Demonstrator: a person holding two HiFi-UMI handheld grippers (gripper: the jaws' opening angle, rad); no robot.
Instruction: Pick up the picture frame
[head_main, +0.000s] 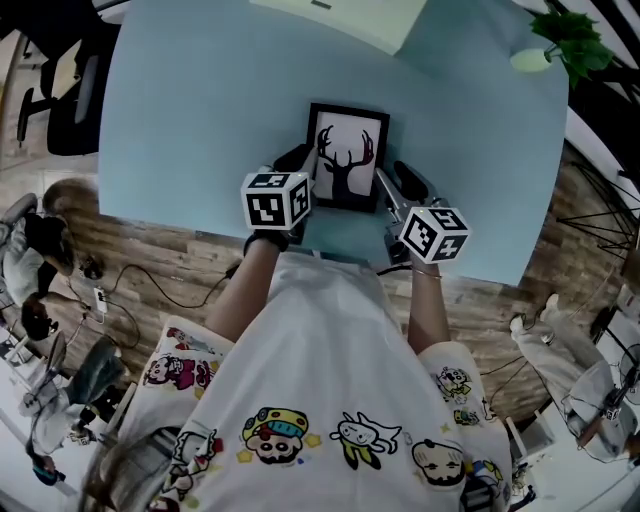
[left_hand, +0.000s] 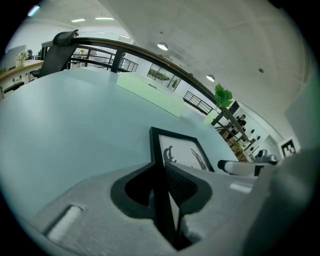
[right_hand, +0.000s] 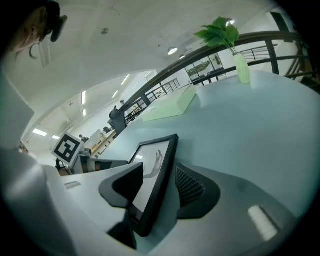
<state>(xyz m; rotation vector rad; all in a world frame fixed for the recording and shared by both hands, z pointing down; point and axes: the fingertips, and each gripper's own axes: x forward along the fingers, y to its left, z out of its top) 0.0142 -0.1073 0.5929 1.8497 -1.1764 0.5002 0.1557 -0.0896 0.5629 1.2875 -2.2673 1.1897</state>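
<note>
1. The picture frame (head_main: 347, 158), black-edged with an antler print, sits over the light-blue table (head_main: 190, 90), close to its near edge.
2. The left gripper (head_main: 303, 168) is clamped on the frame's left edge.
3. The right gripper (head_main: 392, 185) is clamped on the frame's right edge.
4. A green plant (head_main: 572, 38) stands at the table's far right corner.

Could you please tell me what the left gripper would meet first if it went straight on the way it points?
The picture frame: its edge sits between the fingers of the left gripper. Beyond it, probably the blue table, though depth is unclear.
</note>
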